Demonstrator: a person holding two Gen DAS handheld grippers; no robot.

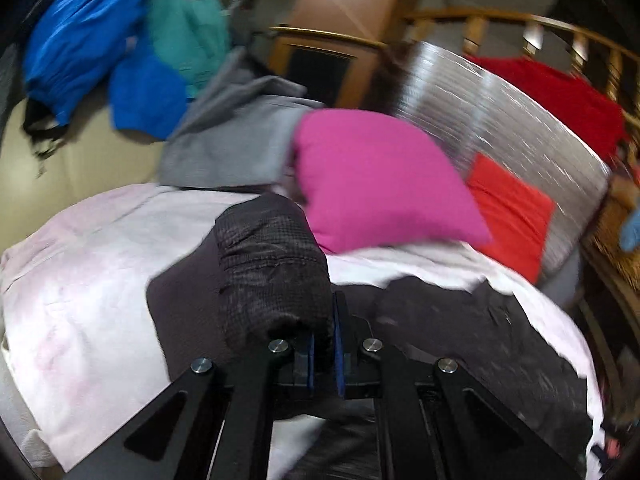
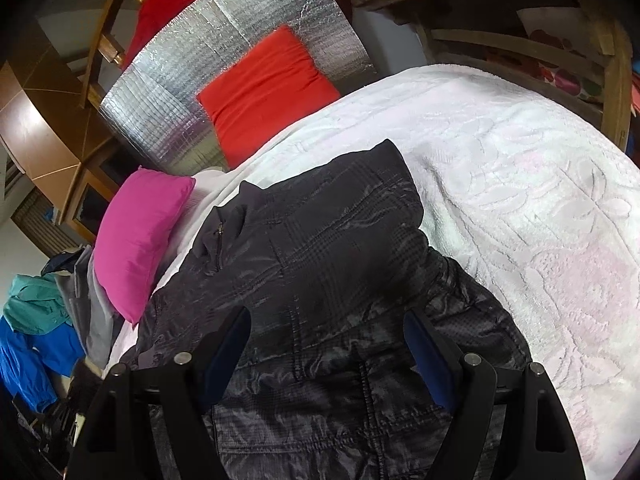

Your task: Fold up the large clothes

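Clamped between the blue pads of our left gripper (image 1: 324,344) is a bunched sleeve or edge of the black quilted puffer jacket (image 2: 320,280), held up off the bed. Our right gripper (image 2: 326,354) hangs above the jacket body with its jaws wide apart and nothing between them. We find the jacket lying spread on the white textured bedspread (image 2: 520,168), its collar toward the magenta cushion (image 2: 140,236) and the red cushion (image 2: 264,92).

Risks, as we judge them:
- Slippery shell fabric may slide from the narrow pinch under a fast swing.
- With the body unpinned, the whole jacket may drag toward the magenta cushion and skew the fold.
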